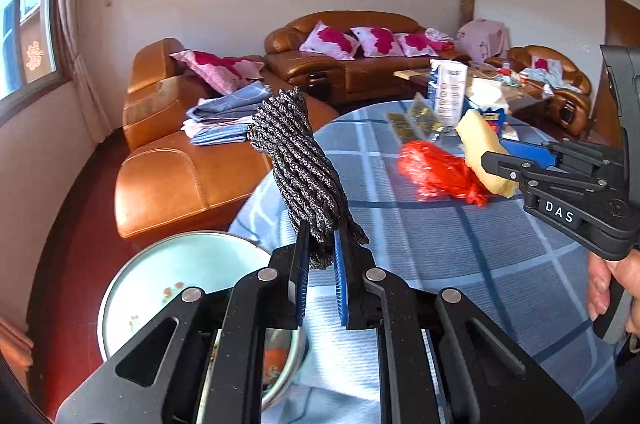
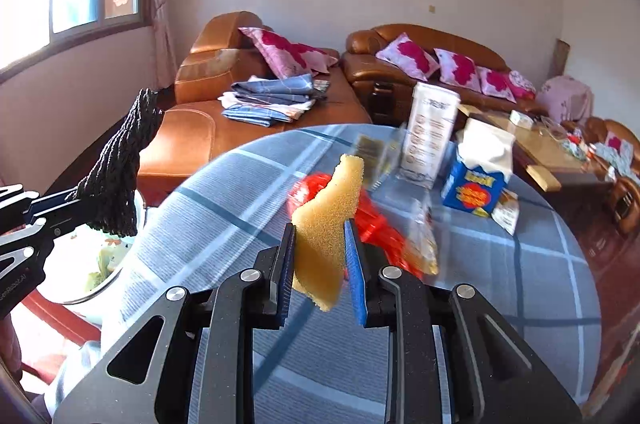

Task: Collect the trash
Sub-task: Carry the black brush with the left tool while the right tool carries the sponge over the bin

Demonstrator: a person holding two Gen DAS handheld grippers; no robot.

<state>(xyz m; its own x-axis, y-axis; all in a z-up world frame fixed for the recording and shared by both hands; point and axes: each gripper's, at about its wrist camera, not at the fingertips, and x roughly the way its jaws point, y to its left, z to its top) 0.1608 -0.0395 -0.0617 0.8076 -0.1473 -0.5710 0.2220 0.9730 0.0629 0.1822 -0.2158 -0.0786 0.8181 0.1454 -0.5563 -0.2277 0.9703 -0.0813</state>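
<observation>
Rope bundle (image 1: 302, 168) pinched in left gripper (image 1: 321, 260), long axis upright, tilted left; sponge (image 2: 326, 224) clamped upright in right gripper (image 2: 320, 256).

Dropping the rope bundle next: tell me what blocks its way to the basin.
Nothing visible. The left gripper holds the rope bundle above the table edge, the basin open beside it.

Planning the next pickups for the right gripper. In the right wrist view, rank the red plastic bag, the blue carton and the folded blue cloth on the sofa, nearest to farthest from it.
From the right gripper, shut on the yellow sponge:
1. Red plastic bag: on the table just beyond the fingertips.
2. Blue carton: further back, to the right.
3. Folded blue cloth: off the table, on the sofa behind.
</observation>
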